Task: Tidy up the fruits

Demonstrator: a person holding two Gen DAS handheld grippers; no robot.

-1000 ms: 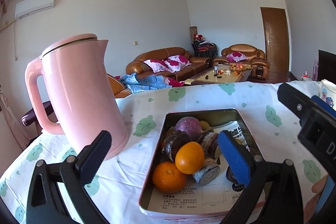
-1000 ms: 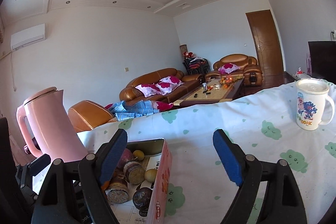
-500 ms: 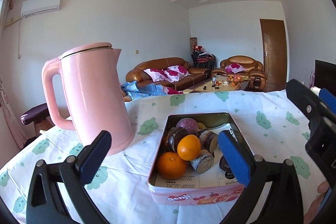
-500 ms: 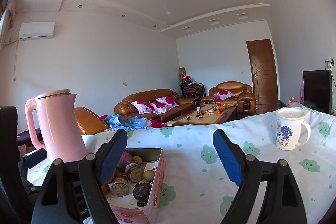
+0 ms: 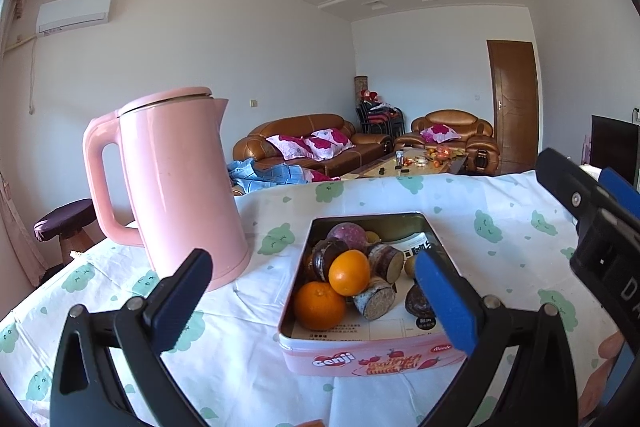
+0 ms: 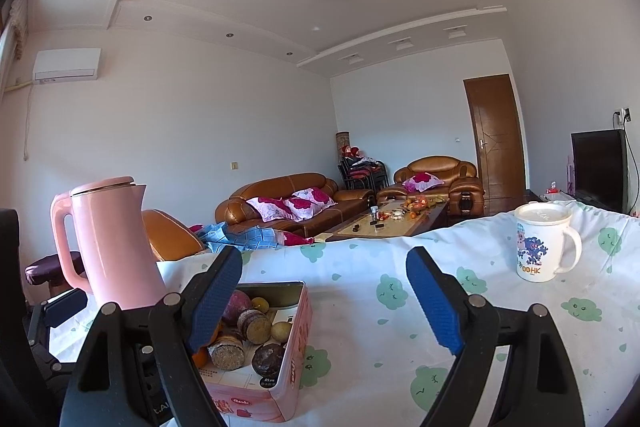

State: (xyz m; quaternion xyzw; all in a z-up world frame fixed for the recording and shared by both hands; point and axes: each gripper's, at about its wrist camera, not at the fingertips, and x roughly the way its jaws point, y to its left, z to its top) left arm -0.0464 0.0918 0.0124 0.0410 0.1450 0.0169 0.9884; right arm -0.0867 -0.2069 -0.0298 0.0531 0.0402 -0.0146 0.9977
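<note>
Left wrist view: left gripper (image 5: pixel 316 291), jaws spread wide, empty, above the cloth-covered table (image 5: pixel 500 239). Pink tin (image 5: pixel 372 357) just ahead, holding two oranges (image 5: pixel 349 273) and dark cut fruit; pink kettle (image 5: pixel 176 183) beside it.

Right wrist view: right gripper (image 6: pixel 324 297), jaws wide, empty. Tin (image 6: pixel 296 343) lower left; white mug (image 6: pixel 542 243) well apart, right.

I am working in a home living room: brown leather sofa (image 6: pixel 288 203) with cushions, armchair (image 6: pixel 438 175), coffee table (image 6: pixel 384 223), television (image 6: pixel 598 169), wall air conditioner (image 6: pixel 67 64), wooden door (image 6: pixel 494 135).
</note>
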